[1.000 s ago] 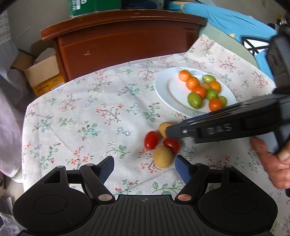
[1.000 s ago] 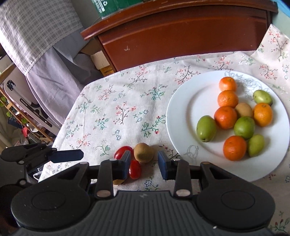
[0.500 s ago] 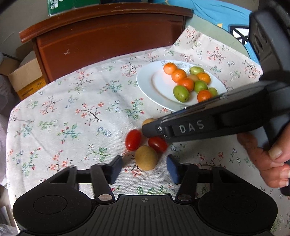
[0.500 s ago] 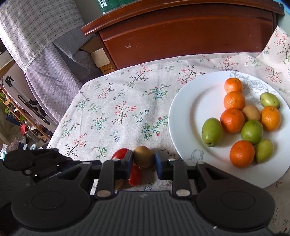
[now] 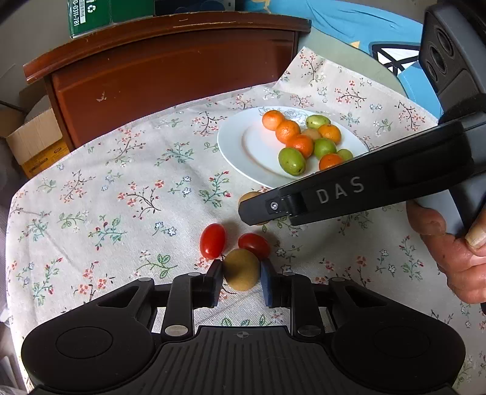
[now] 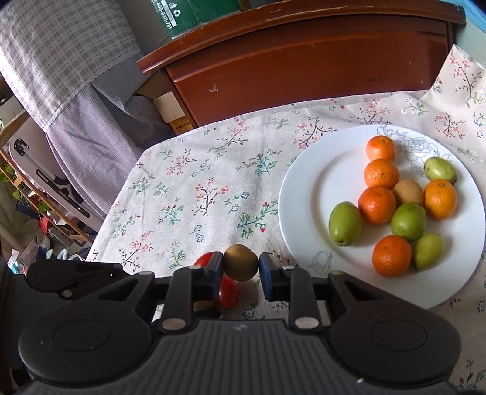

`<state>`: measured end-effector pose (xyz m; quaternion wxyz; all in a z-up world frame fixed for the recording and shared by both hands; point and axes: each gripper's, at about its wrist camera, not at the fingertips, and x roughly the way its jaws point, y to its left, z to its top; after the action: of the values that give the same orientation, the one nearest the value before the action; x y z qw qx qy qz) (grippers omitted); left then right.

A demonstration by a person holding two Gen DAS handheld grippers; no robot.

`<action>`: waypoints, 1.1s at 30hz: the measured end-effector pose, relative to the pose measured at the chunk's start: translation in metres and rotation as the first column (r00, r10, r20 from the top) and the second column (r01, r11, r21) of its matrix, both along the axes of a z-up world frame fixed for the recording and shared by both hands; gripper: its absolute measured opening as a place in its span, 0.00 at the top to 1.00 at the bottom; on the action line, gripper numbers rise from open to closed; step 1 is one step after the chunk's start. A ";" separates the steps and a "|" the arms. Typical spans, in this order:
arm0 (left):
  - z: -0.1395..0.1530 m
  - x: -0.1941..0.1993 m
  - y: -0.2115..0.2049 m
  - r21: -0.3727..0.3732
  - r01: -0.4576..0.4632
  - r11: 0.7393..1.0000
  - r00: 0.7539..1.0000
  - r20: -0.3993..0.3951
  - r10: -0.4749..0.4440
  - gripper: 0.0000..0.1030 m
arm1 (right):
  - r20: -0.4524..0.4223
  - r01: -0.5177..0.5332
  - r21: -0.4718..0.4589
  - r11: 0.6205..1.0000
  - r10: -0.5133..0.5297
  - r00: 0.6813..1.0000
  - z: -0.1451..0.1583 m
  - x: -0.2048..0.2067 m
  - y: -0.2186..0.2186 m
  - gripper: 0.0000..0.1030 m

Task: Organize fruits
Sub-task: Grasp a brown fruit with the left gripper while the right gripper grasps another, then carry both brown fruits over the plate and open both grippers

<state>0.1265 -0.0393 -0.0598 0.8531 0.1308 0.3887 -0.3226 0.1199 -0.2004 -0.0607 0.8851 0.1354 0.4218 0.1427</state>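
2 brown fruits are gripped at this moment, 1 in each gripper. In the left wrist view, the left gripper [image 5: 241,281] has just been closing, and its pads now press on both sides of the near brown fruit [image 5: 242,269], which rests on the floral tablecloth [image 5: 121,194] just beside 2 cherry tomatoes [image 5: 213,240]. In the right wrist view, the right gripper [image 6: 241,270] is narrowed onto the far brown fruit [image 6: 241,262], with both pads touching it; 1 tomato [image 6: 227,291] lies just beneath the left finger. Whether either fruit has left the cloth cannot be told.

Step in hand: the grasp phase is judged complete for both fruits; transfer is not yet done.

Next move: each fruit is to be lifted clear of the tomatoes and carried to the white plate [image 6: 303,194], where 5 oranges [image 6: 376,204], 4 green fruits [image 6: 345,224] and 1 brown fruit [image 6: 407,191] are already gathered. A bare area is left on the near-left part of the plate. Grip pressure should be kept moderate, since round fruit is judged liable to slip or bruise. The 2 tools are close together, so separate paths are advised.

Legible writing: "DAS" is moulded on the side of the right gripper's body [image 5: 340,190]. On the green box [image 5: 88,15] above the wooden cabinet [image 5: 170,70], the digits "0-0311-781" and a recycling symbol are readable. Further print cannot be read.
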 end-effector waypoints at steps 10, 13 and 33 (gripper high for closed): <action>0.018 -0.006 0.004 -0.024 -0.020 1.000 1.000 0.018 0.021 0.77 | 0.020 -0.005 0.011 1.000 0.005 1.000 0.013 -0.013 -0.007 0.75; 0.024 -0.006 0.004 -0.039 -0.031 0.999 0.999 0.025 0.032 0.77 | 0.033 -0.002 0.013 1.000 0.001 0.999 0.018 -0.017 -0.010 0.75; 0.051 0.005 -0.011 -0.105 -0.065 0.992 0.995 0.069 0.073 0.77 | 0.113 0.053 0.028 0.998 -0.056 0.992 0.047 -0.035 -0.040 0.75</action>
<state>0.1316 -0.0502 -0.0091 0.8829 0.0851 0.3444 -0.3075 0.0845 -0.2404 -0.0140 0.9096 0.1493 0.3649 0.1313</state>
